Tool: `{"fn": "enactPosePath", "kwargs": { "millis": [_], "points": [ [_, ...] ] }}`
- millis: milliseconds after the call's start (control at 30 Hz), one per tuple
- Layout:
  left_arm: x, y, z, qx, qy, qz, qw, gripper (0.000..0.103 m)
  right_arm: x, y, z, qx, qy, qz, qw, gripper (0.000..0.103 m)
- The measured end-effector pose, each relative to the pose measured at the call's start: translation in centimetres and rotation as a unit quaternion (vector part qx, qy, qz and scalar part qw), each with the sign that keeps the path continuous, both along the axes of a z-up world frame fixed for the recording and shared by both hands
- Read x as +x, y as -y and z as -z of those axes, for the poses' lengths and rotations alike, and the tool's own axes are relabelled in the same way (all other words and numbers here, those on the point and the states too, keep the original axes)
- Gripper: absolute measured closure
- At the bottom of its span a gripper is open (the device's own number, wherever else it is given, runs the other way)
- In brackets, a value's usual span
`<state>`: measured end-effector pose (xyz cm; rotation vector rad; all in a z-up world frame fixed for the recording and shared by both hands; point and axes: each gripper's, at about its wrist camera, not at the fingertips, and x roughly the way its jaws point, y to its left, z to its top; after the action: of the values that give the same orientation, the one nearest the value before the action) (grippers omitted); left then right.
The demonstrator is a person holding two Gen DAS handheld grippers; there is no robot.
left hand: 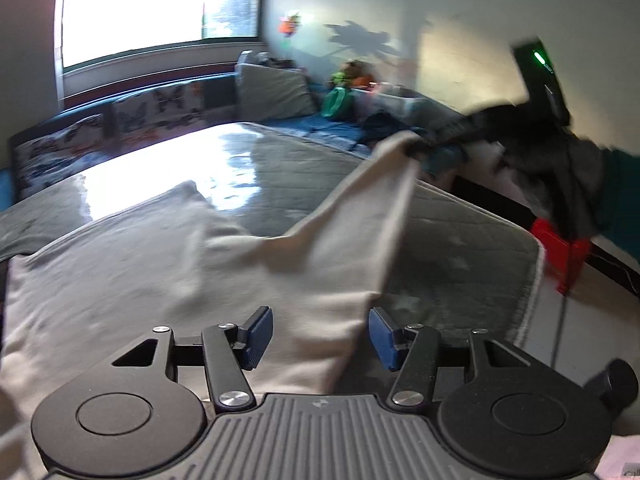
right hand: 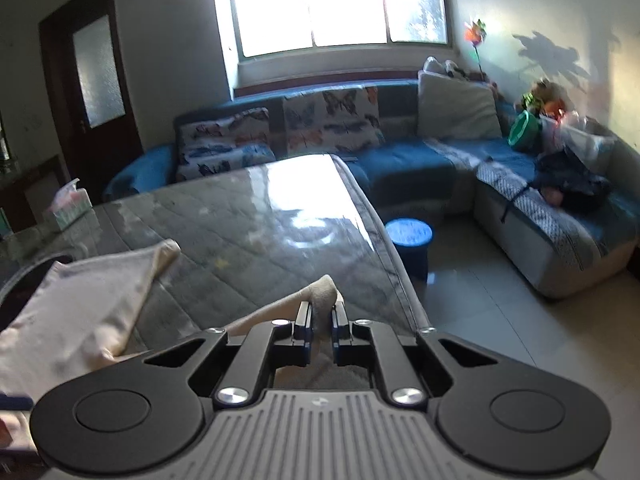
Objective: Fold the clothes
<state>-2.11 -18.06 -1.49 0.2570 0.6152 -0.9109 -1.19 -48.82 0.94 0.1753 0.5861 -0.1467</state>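
2 tongs, 1 cream garment on the counter. Right tongs clenched on a bunched corner, held up off the surface twd the counter's right edge. Left tongs spread wide, nothing gripped, cloth's near edge passing betw the pads. Fabric rising in a taut ridge from the left tongs up-right to the pinched corner; rest lying flat to the left. Likely next: left closes on that near edge, being much closer.

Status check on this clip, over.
Left tongs open above cloth. Right tongs shut on cream garment corner, lifted off table. Nothing in the way.
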Motion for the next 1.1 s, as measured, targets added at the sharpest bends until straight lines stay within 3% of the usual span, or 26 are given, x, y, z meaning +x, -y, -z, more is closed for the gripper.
{"fn": "enactPosePath", "kwargs": {
  "millis": [333,467,633,767,1100],
  "points": [
    [-0.3,1.9,1.6,0.000,-0.027,0.042,0.9988,0.047,1.2,-1.2,-1.0,-0.006,-0.001,-0.013,1.000,0.095],
    [-0.2,0.8,0.5,-0.027,-0.028,0.033,0.9987,0.046,1.2,-2.5,-2.8,-0.015,0.011,-0.028,0.999,0.095],
    [0.6,-3.0,-1.1,-0.056,-0.018,-0.018,0.9981,0.045,1.3,-5.2,-5.5,-0.028,0.026,-0.065,0.997,0.095],
    [1.3,-6.8,-1.0,-0.052,-0.012,-0.067,0.9963,0.045,2.0,-9.1,-6.8,-0.029,0.030,-0.116,0.992,0.095],
    [2.1,-13.6,-0.2,-0.065,-0.024,-0.158,0.9850,0.044,3.6,-19.0,-9.7,-0.028,0.035,-0.243,0.969,0.095]
  ]
}}
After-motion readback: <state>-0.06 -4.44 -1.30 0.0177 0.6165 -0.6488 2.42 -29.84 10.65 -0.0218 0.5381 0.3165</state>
